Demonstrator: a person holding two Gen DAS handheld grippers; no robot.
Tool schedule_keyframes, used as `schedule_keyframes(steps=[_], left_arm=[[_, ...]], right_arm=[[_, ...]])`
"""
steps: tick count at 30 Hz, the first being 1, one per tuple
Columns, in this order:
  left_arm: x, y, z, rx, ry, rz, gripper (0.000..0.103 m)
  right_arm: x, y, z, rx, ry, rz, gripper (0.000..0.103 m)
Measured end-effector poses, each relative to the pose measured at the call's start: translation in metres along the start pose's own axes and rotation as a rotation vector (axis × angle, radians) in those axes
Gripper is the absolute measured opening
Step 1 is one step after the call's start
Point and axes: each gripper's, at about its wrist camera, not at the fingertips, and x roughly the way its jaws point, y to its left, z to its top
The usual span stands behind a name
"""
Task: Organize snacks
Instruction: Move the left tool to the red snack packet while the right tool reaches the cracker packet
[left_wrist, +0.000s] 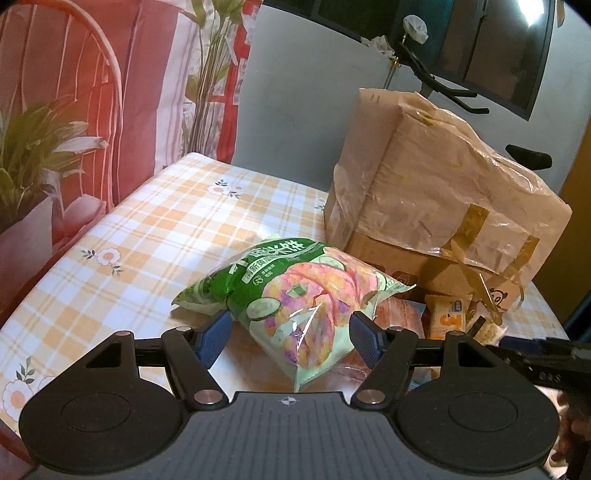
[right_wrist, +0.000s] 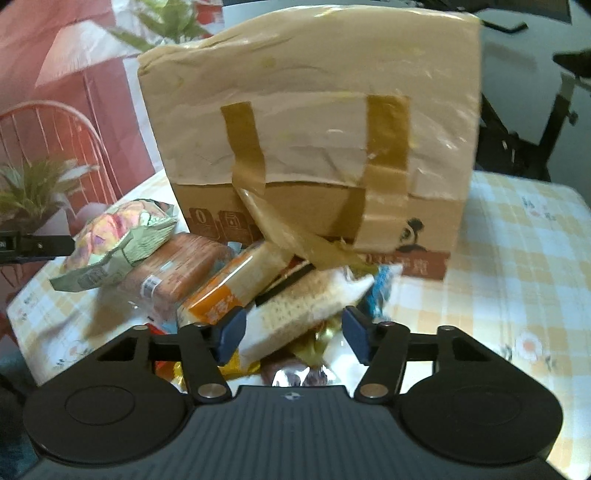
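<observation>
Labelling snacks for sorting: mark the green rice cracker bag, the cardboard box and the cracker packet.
green rice cracker bag (left_wrist: 295, 295), left wrist view, printed front.
cardboard box (right_wrist: 314, 155), right wrist view, paper-covered front.
cracker packet (right_wrist: 299, 306), right wrist view, clear wrapper's middle.

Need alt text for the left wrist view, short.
The left claw is open around a green rice-cracker bag on a checked tablecloth. Behind stands a taped cardboard box, with small snack packets at its foot.
</observation>
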Motion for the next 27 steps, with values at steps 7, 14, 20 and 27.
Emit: schedule_keyframes(steps=[7, 14, 20, 27], left_arm=[[-0.001, 0.002, -0.003, -0.007, 0.003, -0.001, 0.073], [0.004, -0.002, -0.008, -0.002, 0.031, -0.011, 0.072], [0.008, -0.017, -0.022, 0.025, 0.081, -0.056, 0.072], [0.022, -0.05, -0.047, 0.112, 0.205, -0.166, 0.072]], right_arm=[[0.025, 0.008, 0.013, -0.014, 0.031, -0.031, 0.058], [0.038, 0.017, 0.012, -0.07, 0.037, -0.075, 0.066], [0.051, 0.029, 0.008, -0.163, 0.034, -0.072, 0.08], [0.039, 0.033, -0.004, -0.194, 0.032, -0.071, 0.078]])
